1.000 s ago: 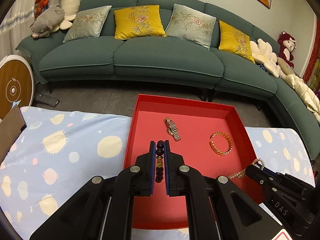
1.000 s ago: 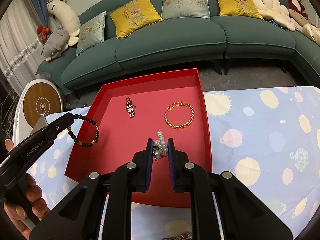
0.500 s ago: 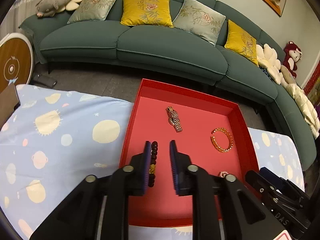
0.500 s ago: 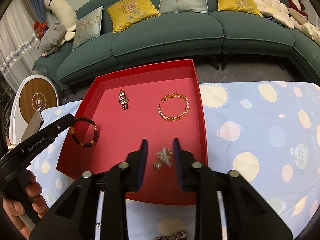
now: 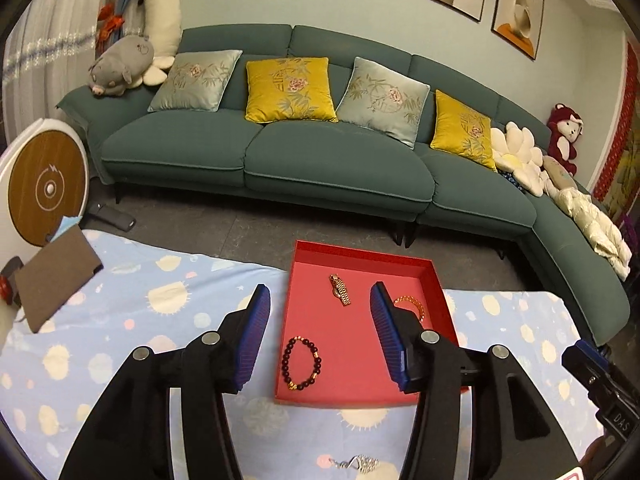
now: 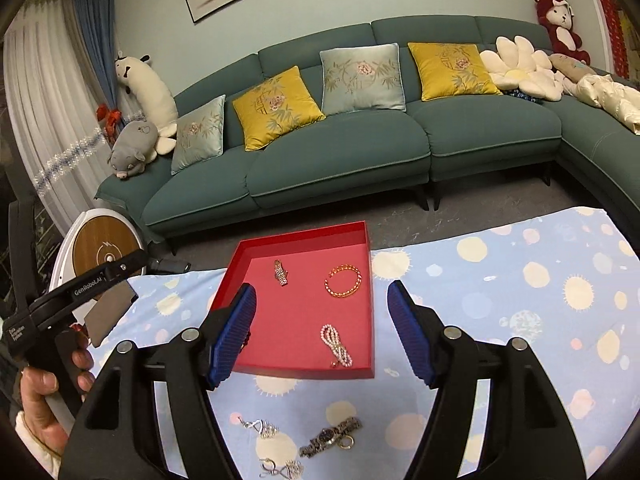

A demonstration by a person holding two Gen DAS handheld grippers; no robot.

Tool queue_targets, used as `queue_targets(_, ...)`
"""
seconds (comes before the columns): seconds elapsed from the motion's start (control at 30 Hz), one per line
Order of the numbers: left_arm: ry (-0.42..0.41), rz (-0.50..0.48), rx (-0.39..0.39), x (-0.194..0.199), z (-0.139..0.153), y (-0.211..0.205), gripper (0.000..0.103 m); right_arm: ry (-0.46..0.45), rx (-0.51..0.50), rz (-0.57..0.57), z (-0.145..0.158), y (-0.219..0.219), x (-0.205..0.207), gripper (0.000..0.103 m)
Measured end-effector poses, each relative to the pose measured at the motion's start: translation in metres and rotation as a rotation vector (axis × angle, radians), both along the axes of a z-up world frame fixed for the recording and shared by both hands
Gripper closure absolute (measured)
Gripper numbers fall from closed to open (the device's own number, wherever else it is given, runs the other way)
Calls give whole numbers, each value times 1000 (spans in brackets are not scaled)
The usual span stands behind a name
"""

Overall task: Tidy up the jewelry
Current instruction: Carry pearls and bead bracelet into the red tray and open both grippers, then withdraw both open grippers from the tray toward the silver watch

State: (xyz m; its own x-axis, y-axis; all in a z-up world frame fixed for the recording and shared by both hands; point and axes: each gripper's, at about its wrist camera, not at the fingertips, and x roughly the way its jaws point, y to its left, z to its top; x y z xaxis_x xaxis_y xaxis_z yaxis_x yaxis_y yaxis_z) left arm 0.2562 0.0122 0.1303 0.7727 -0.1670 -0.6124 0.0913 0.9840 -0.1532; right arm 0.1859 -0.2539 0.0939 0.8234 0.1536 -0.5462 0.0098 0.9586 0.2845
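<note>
Lying in the red tray (image 6: pixel 362 236), pearl strand (image 6: pixel 336 345) runs near-to-far.

Red tray (image 6: pixel 362 372) holds dark bead bracelet (image 5: pixel 302 362), gold bangle (image 6: pixel 343 281), pearl strand (image 6: pixel 336 345).

The left tool's finger (image 5: pixel 394 340) hides part of the gold bangle (image 5: pixel 412 303) (pearl bracelet fully hidden there).

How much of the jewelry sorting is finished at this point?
Four pieces already lie in the red tray: a bead bracelet, a pearl strand, a gold bangle and a small gold watch. Both grippers, left and right, are open and empty. A watch and silver pieces wait on the cloth.
</note>
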Motion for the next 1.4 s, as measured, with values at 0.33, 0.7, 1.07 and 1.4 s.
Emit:
queue_targets(0.33, 26, -40, 56, -99, -16, -2, 48, 9, -120, -54, -9, -38, -102, 37)
queue_targets(0.7, 103, -1, 73, -139, -67, -1, 47, 156, -46, -31, -77, -53, -125, 37)
queue_targets(1.07, 125, 14, 89, -130, -88, -2, 47, 249, -1, 94, -123, 21, -76, 38)
queue_targets(1.4, 160, 52, 58, -121, -93, 23, 47, 321, 4, 112, -161, 67, -43, 42)
